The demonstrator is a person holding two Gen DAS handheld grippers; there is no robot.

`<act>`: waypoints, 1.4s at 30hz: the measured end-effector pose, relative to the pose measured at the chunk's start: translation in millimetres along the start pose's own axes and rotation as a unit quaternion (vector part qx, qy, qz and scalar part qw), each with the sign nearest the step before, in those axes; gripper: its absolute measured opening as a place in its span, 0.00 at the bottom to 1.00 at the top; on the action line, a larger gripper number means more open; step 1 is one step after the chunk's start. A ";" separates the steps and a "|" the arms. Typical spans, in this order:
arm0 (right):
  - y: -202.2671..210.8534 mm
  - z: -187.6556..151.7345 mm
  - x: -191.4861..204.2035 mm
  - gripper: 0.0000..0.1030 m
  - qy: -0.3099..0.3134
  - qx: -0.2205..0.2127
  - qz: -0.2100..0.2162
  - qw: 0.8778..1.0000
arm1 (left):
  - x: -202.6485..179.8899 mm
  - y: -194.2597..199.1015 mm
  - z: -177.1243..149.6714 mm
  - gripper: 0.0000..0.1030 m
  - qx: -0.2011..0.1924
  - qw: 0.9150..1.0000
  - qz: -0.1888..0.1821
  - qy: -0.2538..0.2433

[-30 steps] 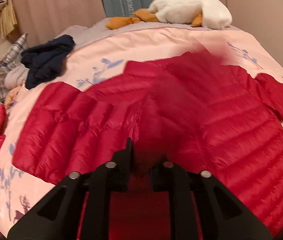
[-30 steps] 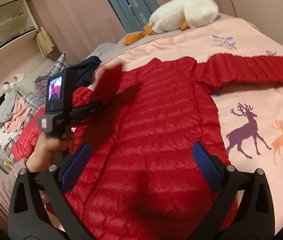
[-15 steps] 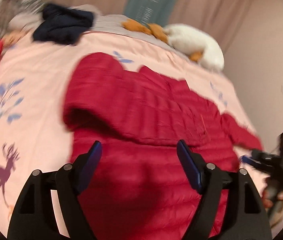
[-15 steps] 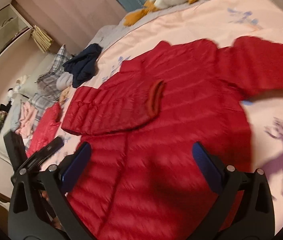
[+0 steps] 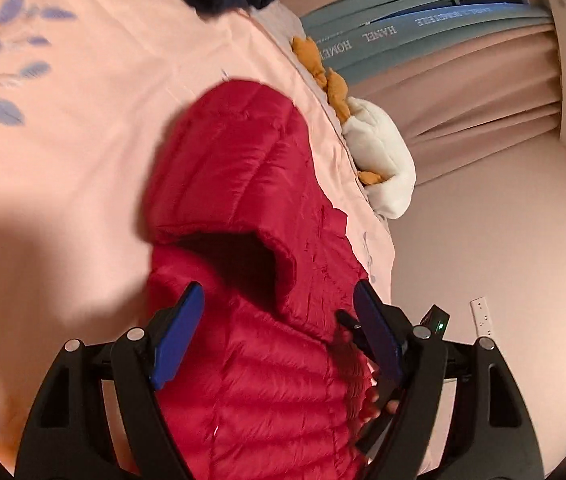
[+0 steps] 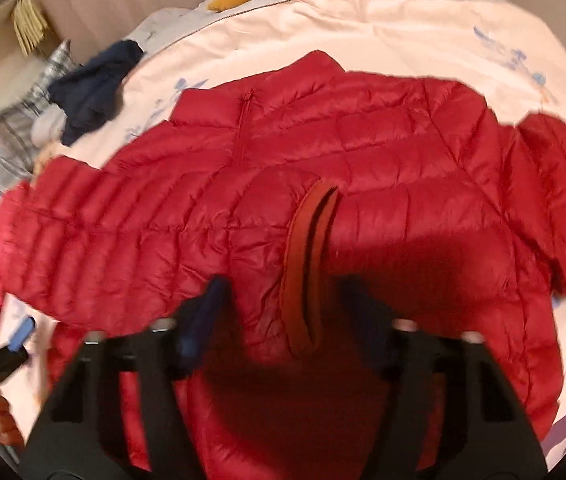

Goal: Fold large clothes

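While a second ago it pinched the red jacket (image 5: 267,208), the left gripper (image 5: 279,336) now gapes; the right gripper (image 6: 283,320) is closing over the folded sleeve's cuff (image 6: 307,264).

The left black plastic two-finger tool (image 5: 279,336) has angular arms with cut-out windows, round silver screws at the joints and flat blue pads (image 5: 179,340) lining the fingers. The right black tool (image 6: 283,312), blurred, has the same build, with dark blue pads.

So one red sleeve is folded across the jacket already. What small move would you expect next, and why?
Probably the right gripper finishes closing on the sleeve cuff between its jaws, to tug it flat. The folded sleeve still bunches on the red jacket, and the other sleeve lies unfolded.
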State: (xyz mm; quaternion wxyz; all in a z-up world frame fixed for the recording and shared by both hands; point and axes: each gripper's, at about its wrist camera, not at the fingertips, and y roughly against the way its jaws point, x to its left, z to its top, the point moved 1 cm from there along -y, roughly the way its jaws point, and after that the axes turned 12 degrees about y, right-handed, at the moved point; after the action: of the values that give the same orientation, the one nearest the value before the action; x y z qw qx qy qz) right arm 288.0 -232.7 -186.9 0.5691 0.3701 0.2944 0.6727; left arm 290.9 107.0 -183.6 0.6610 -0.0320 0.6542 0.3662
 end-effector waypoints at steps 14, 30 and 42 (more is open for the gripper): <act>44.6 8.7 -41.0 0.13 0.018 -0.053 -0.069 0.996 | 7.5 -32.2 21.7 0.75 -0.110 0.990 0.084 0.012; 74.9 6.0 -48.5 0.37 0.064 -0.072 -0.066 0.993 | -24.0 9.8 12.1 0.77 -0.095 0.960 0.210 -0.155; 27.0 29.5 -22.8 0.31 0.087 -0.062 -0.055 0.993 | -55.4 -77.1 37.5 0.48 -0.110 0.930 0.275 -0.218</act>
State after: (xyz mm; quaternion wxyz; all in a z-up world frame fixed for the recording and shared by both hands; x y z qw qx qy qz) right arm 299.6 -260.7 -152.2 0.5996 0.2570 0.3206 0.6868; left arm 369.9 45.8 -162.7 0.6532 0.1570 0.4326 0.6013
